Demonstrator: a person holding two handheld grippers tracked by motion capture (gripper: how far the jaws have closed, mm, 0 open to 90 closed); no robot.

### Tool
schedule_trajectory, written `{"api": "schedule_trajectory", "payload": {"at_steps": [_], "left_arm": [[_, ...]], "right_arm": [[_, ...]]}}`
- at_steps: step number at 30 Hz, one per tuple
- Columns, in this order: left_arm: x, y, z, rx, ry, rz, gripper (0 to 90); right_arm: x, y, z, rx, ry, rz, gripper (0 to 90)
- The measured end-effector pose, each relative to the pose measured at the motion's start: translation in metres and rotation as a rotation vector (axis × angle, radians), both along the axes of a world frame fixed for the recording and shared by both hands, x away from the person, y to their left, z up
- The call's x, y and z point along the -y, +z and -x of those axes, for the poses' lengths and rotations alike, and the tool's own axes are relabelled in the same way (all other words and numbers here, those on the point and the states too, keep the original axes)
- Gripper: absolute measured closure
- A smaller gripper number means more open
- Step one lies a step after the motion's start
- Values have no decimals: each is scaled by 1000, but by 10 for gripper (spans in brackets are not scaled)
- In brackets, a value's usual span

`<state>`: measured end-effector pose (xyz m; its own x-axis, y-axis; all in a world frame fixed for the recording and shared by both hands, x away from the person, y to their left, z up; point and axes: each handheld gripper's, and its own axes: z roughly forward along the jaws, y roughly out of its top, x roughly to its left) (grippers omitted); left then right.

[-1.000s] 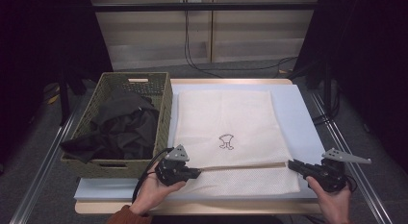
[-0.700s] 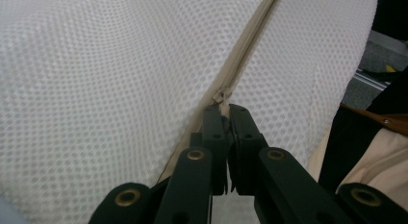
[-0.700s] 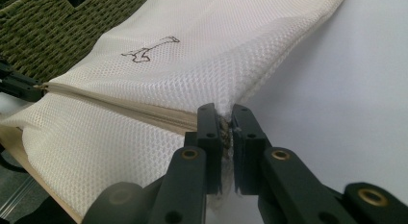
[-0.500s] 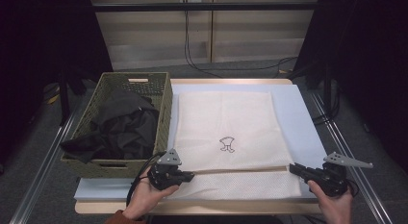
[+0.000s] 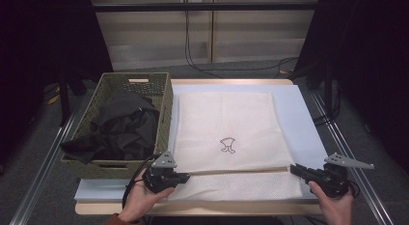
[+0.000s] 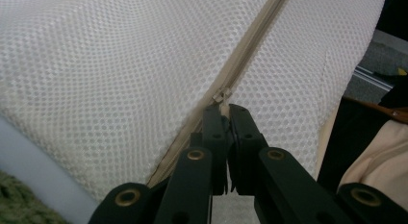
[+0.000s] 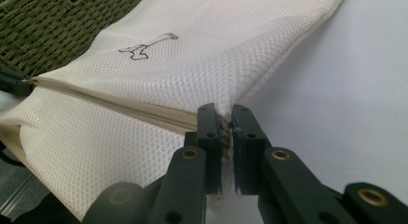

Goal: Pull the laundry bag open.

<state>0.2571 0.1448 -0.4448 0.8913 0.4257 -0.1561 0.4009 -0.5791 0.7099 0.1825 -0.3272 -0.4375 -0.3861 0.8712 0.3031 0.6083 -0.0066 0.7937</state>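
I see white mesh bag (image 5: 226, 133) flat on white sheet (image 5: 299, 114) of table, just beside green basket (image 5: 96, 162) with dark clothes (image 5: 120, 128). My left gripper (image 5: 185, 176) clenched on zipper pull (image 6: 222, 95) at bag's near left end. My right gripper (image 5: 295, 169) clenched on bag's near right corner at zipper line. Bag front strip lies between both grippers.

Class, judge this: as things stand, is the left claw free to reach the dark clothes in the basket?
Probably not yet: the left claw is shut on the mesh bag's zipper pull, and the basket wall stands between.
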Motion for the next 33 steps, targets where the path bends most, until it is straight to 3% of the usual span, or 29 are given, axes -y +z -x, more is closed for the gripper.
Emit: {"api": "schedule_trajectory", "payload": {"at_steps": [3, 6, 10, 18, 23, 25, 27, 33], "left_arm": [[-4, -1, 1, -6, 5, 16, 870], [-7, -1, 2, -5, 5, 2, 870], [-7, 0, 4, 17, 16, 14, 870], [-8, 0, 6, 14, 15, -7, 870], [-19, 1, 7, 15, 29, 3, 870], [-23, 3, 8, 24, 34, -12, 870], [-25, 4, 7, 26, 39, 8, 870], [-30, 3, 7, 22, 53, -7, 871]], "right_arm": [[1, 1, 0, 1, -1, -1, 842], [1, 0, 0, 2, -3, 1, 842], [0, 0, 0, -2, -2, -3, 842], [0, 0, 1, -4, 1, -2, 843], [2, -1, 0, -8, -11, -3, 843], [3, -3, 0, -13, -6, 3, 843], [1, -4, 1, -16, -12, 0, 843], [0, -2, 0, -11, -2, 10, 843]]}}
